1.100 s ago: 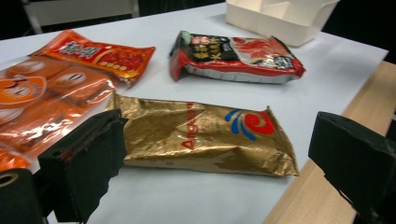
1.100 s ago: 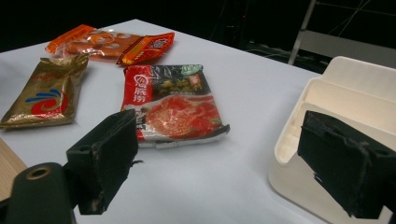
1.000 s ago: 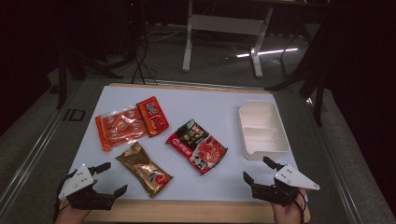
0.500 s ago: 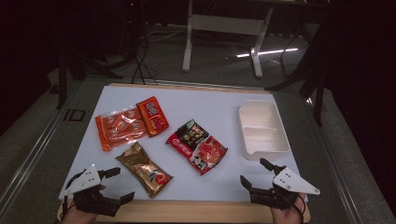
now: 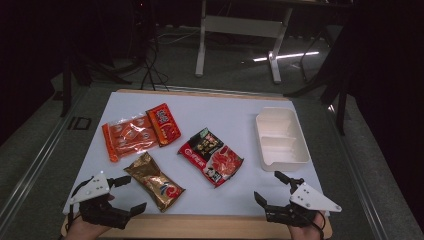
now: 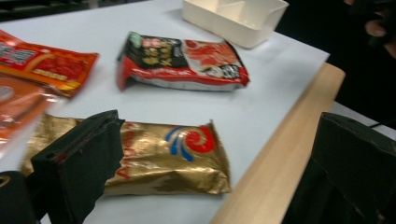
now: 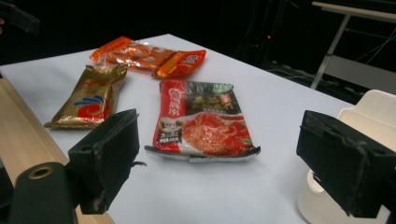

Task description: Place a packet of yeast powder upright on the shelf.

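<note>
Four snack packets lie on the white table top: a gold packet [image 5: 154, 181], a red-and-black packet [image 5: 211, 156], a clear orange packet [image 5: 129, 137] and a red-orange packet [image 5: 164, 123]. My left gripper [image 5: 135, 192] is open at the near left edge, just left of the gold packet. In the left gripper view the gold packet [image 6: 159, 158] lies between the open jaws of the left gripper [image 6: 215, 177]. My right gripper [image 5: 267, 185] is open at the near right edge, holding nothing. In the right gripper view the red-and-black packet [image 7: 203, 121] lies ahead of the right gripper [image 7: 226, 163].
A white two-compartment tray [image 5: 280, 137] stands empty at the right of the table. The table's wooden front edge [image 5: 200, 227] runs just below both grippers. Dark floor, cables and a desk frame [image 5: 240, 25] lie beyond the far edge.
Both grippers have drifted slightly toward the near edge, jaws staying open. The packets and the tray have not moved.
</note>
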`<state>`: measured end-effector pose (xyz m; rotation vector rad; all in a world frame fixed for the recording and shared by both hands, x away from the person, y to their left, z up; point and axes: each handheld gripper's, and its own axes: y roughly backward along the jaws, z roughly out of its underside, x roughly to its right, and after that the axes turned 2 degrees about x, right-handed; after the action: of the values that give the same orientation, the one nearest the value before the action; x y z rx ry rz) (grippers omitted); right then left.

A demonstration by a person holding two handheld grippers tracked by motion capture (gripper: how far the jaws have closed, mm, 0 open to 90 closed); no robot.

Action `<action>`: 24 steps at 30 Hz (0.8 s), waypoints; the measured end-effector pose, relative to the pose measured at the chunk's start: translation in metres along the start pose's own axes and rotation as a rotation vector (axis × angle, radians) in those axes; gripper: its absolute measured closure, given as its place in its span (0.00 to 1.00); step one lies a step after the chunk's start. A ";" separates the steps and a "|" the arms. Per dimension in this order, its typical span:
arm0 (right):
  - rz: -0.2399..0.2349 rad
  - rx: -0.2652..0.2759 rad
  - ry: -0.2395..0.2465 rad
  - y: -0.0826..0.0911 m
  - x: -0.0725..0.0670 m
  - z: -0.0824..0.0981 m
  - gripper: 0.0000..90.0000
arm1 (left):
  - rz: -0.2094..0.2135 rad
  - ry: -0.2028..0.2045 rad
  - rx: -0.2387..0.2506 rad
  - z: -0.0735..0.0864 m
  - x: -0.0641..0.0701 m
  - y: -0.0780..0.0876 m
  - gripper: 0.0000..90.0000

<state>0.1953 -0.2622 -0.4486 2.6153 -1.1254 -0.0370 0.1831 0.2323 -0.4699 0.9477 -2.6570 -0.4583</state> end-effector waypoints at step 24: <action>0.008 0.020 -0.035 0.003 -0.002 -0.003 0.12 | -0.197 0.082 -0.031 -0.018 -0.050 0.000 0.11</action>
<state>0.1925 -0.2620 -0.4449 2.6378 -1.1536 -0.0706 0.2272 0.2610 -0.4612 1.1984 -2.4880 -0.4911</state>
